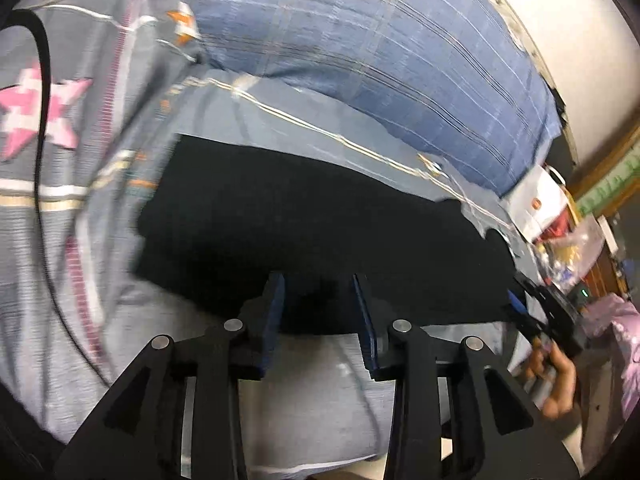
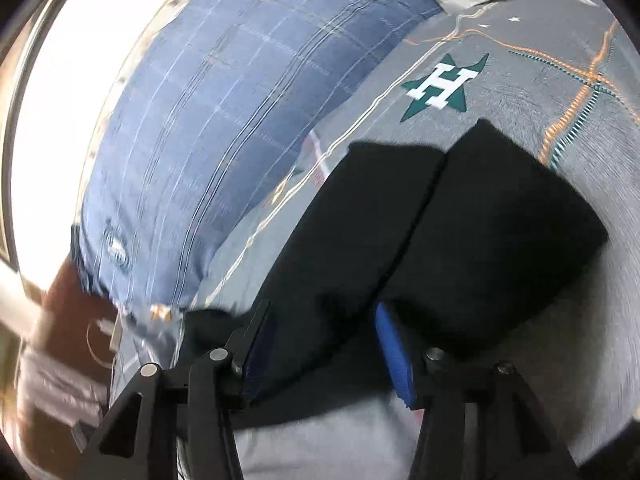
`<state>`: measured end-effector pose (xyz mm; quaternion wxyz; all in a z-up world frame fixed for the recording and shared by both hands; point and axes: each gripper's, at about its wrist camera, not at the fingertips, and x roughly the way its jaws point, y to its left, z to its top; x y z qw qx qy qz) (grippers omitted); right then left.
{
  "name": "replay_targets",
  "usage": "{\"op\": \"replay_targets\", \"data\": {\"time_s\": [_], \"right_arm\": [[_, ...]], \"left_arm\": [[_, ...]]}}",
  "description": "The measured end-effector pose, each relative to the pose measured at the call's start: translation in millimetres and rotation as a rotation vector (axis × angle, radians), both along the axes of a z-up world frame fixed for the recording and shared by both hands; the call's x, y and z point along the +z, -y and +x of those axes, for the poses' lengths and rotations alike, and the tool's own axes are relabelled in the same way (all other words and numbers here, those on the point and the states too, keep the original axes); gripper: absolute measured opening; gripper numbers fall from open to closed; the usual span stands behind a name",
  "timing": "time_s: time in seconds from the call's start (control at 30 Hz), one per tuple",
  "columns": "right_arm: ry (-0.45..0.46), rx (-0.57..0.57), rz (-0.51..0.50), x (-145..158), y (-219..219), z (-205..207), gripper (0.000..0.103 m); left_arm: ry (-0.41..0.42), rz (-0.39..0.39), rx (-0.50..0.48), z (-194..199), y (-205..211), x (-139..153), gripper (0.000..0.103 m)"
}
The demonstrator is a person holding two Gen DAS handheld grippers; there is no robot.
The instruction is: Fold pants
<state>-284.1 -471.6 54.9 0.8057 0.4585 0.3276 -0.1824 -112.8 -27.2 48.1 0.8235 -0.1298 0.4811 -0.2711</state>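
Left wrist view: the left gripper [image 1: 320, 300] hangs with its jaws spread apart, blue pads empty, right over the near edge of the black pants [image 1: 304, 232]. The pants lie flat as a dark slab on the grey patterned bedsheet [image 1: 100, 216], running from 9 o'clock out to 3 o'clock. A pink star print [image 1: 36, 112] sits at 9 o'clock, and a black cable [image 1: 40, 128] curves down over the sheet on that side. Up at 12 to 1 o'clock a blue plaid pillow [image 1: 380, 60] lies just behind the pants. At 3 o'clock there's a white paper bag [image 1: 536, 204] among blurred clutter, and at 4 o'clock the right gripper [image 1: 532, 308] in the person's hand [image 1: 556, 376].

Right wrist view: the right gripper [image 2: 324, 328] is also open, fingers straddling the near end of the pants [image 2: 420, 240], which show a crease between two stacked dark panels heading to 1 o'clock. A green star print [image 2: 440, 88] lies beyond them, and the pillow [image 2: 224, 120] fills 10 to 12 o'clock.
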Motion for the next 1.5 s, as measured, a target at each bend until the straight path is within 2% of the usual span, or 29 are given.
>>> {"op": "replay_targets", "data": {"time_s": [0.1,0.17,0.23,0.3,0.4,0.5,0.6,0.63,0.67,0.73,0.8,0.9,0.97,1.1,1.17,1.33,1.43,1.5], "right_arm": [[0.033,-0.024,-0.007,-5,20,9,0.049],[0.003,0.0,-0.04,-4,27,18,0.004],[0.039,0.012,-0.058,7,29,10,0.004],[0.052,0.023,-0.158,35,19,-5,0.004],[0.047,-0.011,-0.242,59,10,-44,0.004],[-0.082,0.005,-0.256,39,10,-52,0.004],[-0.226,0.042,-0.171,6,11,-41,0.007],[-0.212,0.033,-0.19,11,8,-43,0.009],[-0.202,0.04,-0.202,18,3,-45,0.018],[-0.169,0.077,-0.198,31,-11,-44,0.027],[-0.112,0.164,-0.175,40,-32,-39,0.03],[-0.016,0.415,-0.188,46,-89,-11,0.03],[0.023,0.62,-0.269,47,-142,19,0.029],[0.088,0.918,-0.443,46,-231,65,0.029],[0.102,0.983,-0.487,40,-254,78,0.029],[0.033,1.15,-0.597,11,-287,102,0.029],[0.001,1.158,-0.717,1,-300,110,0.03],[-0.009,1.172,-0.741,-5,-301,118,0.03]], "left_arm": [[-0.012,0.028,-0.011,4,19,-7,0.032],[-0.032,0.021,-0.01,6,23,-10,0.032],[-0.039,0.014,-0.01,6,25,-10,0.032],[-0.03,0.01,-0.011,5,21,-6,0.032],[-0.021,0.011,0.015,4,6,-4,0.032],[-0.039,0.004,0.051,6,-12,-10,0.032],[-0.066,0.005,0.089,9,-28,-14,0.032],[-0.071,-0.012,0.102,9,-35,-13,0.036],[-0.069,-0.029,0.115,8,-42,-12,0.048],[-0.064,-0.057,0.16,8,-55,-11,0.066],[-0.056,-0.07,0.193,10,-65,-11,0.067],[-0.05,-0.033,0.201,18,-67,-11,0.067],[-0.056,-0.026,0.202,21,-66,-13,0.067],[-0.047,-0.027,0.214,29,-65,-12,0.067],[-0.054,-0.015,0.214,34,-63,-15,0.067],[-0.07,-0.002,0.205,47,-57,-20,0.067],[-0.07,0.008,0.196,52,-53,-22,0.067],[-0.065,0.023,0.198,54,-50,-23,0.067]]}}
